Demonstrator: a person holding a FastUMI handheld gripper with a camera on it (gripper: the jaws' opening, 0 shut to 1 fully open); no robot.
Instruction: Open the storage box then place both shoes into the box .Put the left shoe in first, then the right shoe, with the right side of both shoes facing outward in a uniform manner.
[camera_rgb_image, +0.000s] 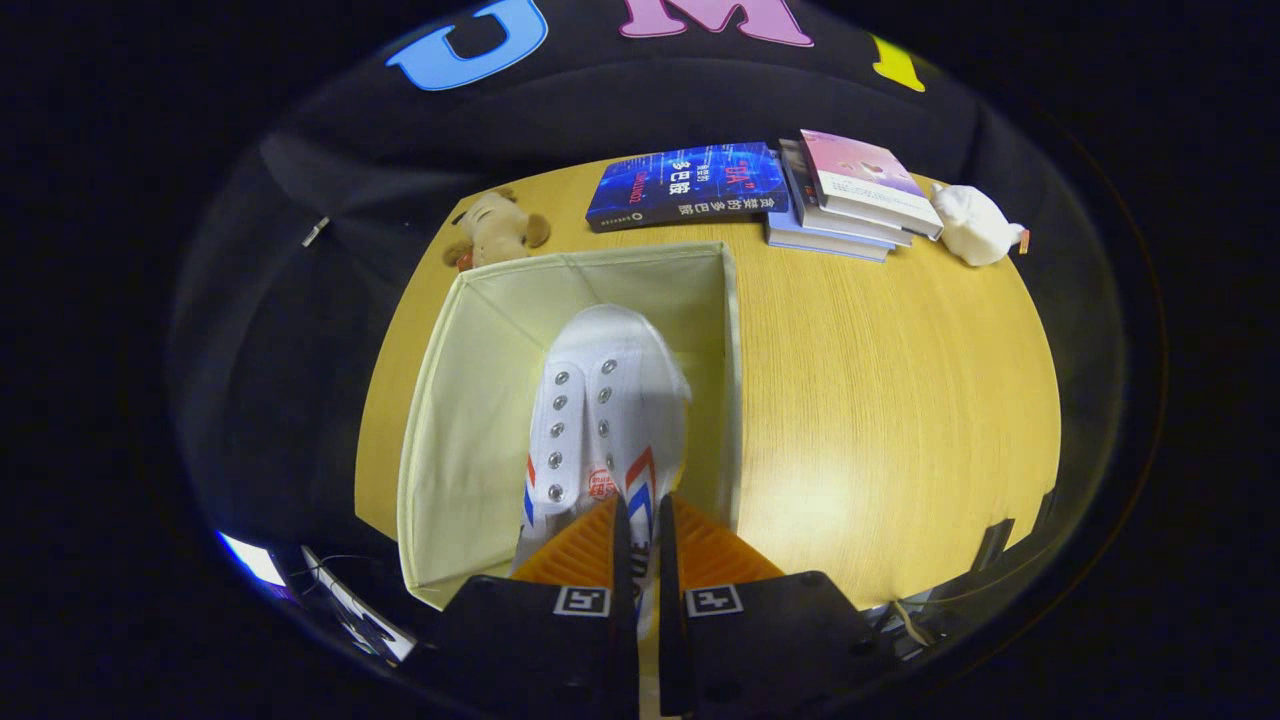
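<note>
So at this point the cream-coloured fabric storage box (470, 400) was already standing open on the light wood desk (900, 420), no lid on it that I could see, so I'd call the opening step done. I had my gripper (640, 535) hanging right over the box, its fingers nearly closed, pinching the heel end of a white canvas lace-up shoe (605, 410) between them. The shoe hung toe-forward inside the box walls, toward the right-hand wall, and I couldn't tell if the sole was touching the bottom or not.

My guess: this was the first shoe going in, since I couldn't spot another one in the box or on the desk. Couldn't say for sure if it was the left one from that angle. So roughly half left: let go of this one, then fetch the other.

The shoe itself: white upper, two rows of metal eyelets, no laces visible, a small red stamp near the tongue, and red-and-blue stripes on both sides. Looked light and floppy, easy enough to hold by the heel.
</note>
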